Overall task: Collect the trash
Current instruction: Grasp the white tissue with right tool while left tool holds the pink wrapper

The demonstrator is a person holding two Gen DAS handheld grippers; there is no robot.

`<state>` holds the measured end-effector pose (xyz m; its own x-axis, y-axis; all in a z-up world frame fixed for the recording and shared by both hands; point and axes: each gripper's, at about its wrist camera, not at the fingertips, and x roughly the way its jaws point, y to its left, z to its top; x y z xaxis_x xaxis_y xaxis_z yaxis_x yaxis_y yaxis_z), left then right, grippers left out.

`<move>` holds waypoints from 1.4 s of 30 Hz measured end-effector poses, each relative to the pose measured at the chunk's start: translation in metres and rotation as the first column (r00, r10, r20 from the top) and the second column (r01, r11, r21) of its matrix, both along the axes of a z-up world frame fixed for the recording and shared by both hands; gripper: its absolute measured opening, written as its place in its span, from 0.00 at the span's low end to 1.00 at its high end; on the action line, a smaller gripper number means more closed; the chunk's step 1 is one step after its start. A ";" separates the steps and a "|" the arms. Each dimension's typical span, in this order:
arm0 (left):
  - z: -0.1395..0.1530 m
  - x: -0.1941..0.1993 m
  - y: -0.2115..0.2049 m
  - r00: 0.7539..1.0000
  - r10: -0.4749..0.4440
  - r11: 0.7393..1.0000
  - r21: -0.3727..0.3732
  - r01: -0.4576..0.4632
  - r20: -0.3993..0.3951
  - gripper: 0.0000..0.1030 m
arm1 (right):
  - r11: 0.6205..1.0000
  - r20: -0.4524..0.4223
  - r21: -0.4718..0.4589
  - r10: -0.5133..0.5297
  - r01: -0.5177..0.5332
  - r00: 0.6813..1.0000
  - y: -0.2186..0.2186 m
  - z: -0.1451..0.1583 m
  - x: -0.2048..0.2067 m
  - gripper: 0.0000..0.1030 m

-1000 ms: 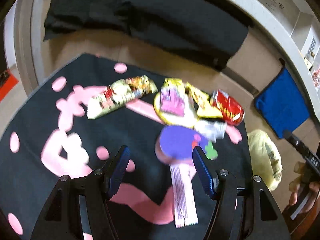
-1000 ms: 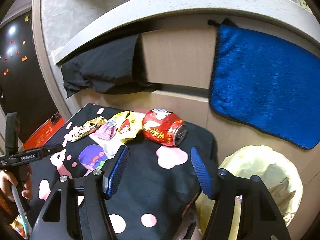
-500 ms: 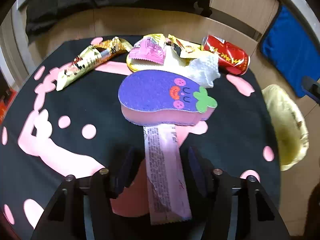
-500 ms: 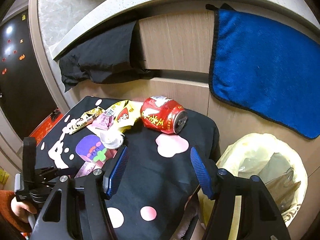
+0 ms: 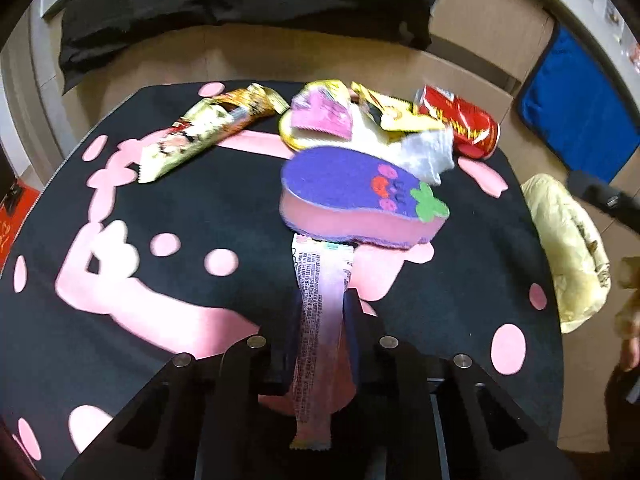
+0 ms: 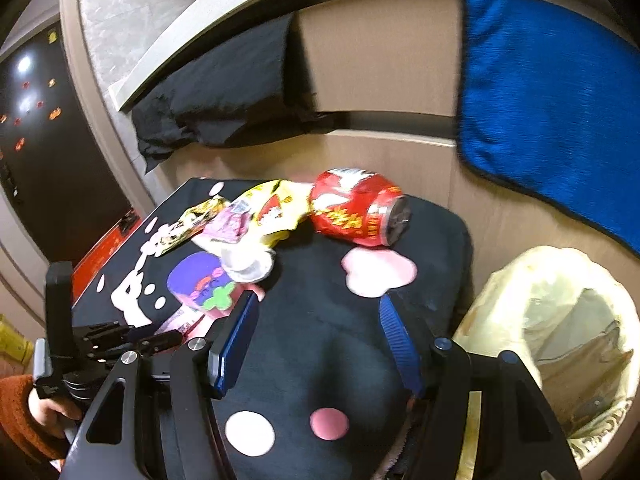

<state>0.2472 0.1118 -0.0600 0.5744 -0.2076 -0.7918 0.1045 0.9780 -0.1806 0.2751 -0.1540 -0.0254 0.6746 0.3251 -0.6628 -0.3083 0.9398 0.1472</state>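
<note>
Wrapper [image 5: 320, 312] pinched between left tongs [image 5: 322, 320].

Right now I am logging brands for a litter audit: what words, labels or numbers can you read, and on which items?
No text is legible.
Pink printed wrapper in the left gripper: rows of black print, too blurred.
Red drink can: yellow characters, unreadable.
Yellow snack packet: red logo, too small.
Gold snack wrapper: print blurred.

black angular tongs [image 6: 316, 344] with ribbed blue pads [image 6: 394, 330] and silver screws — rust-orange knit sleeve [image 6: 16, 416]
</note>
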 end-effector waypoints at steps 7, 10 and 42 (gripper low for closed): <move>0.030 -0.013 0.040 0.998 0.044 0.997 -0.062 -0.040 0.054 0.21 | 0.996 -0.036 -0.006 0.089 -0.089 0.995 0.043 -0.012 0.018 0.56; 0.037 -0.013 0.055 0.996 0.067 0.994 -0.096 -0.061 0.055 0.21 | 0.994 -0.035 -0.009 0.109 -0.109 0.993 0.060 -0.014 0.031 0.56; 0.062 0.004 0.025 0.994 0.023 0.987 -0.159 -0.006 0.104 0.21 | 0.982 -0.070 -0.074 0.171 -0.176 0.983 0.070 -0.031 0.035 0.15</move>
